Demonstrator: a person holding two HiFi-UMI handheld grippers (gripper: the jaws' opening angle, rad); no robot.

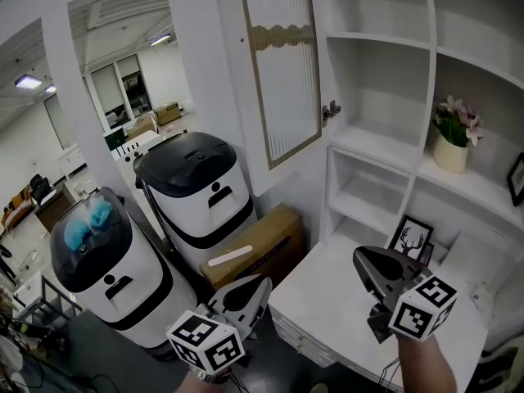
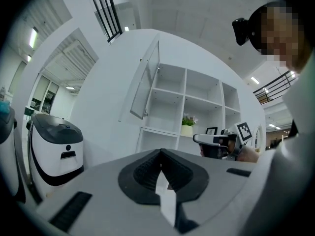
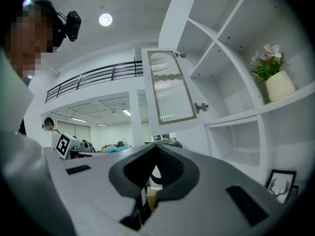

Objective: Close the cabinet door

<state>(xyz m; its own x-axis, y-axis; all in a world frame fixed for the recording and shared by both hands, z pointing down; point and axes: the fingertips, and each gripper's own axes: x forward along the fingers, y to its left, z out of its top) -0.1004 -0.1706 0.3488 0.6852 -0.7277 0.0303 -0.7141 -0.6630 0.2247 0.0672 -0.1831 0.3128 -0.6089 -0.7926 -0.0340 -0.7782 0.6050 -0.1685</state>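
The cabinet door (image 1: 282, 64), white-framed with a ribbed glass panel, stands open, swung out to the left of the white shelving; a small metal handle (image 1: 331, 110) sits on its edge. The same door appears in the left gripper view (image 2: 147, 82) and in the right gripper view (image 3: 170, 87). My left gripper (image 1: 259, 282) is low at the bottom centre, well below the door, shut and empty (image 2: 160, 154). My right gripper (image 1: 360, 259) hovers over the white counter at the lower right, also shut with nothing in it (image 3: 156, 149). Neither touches the door.
Two white robots with black lids (image 1: 196, 187) (image 1: 102, 260) stand left of the shelving, with a cardboard box (image 1: 254, 248) on the floor beside them. A potted flower (image 1: 452, 137) and a framed deer picture (image 1: 411, 237) sit on the shelves. The white counter (image 1: 327, 293) lies below.
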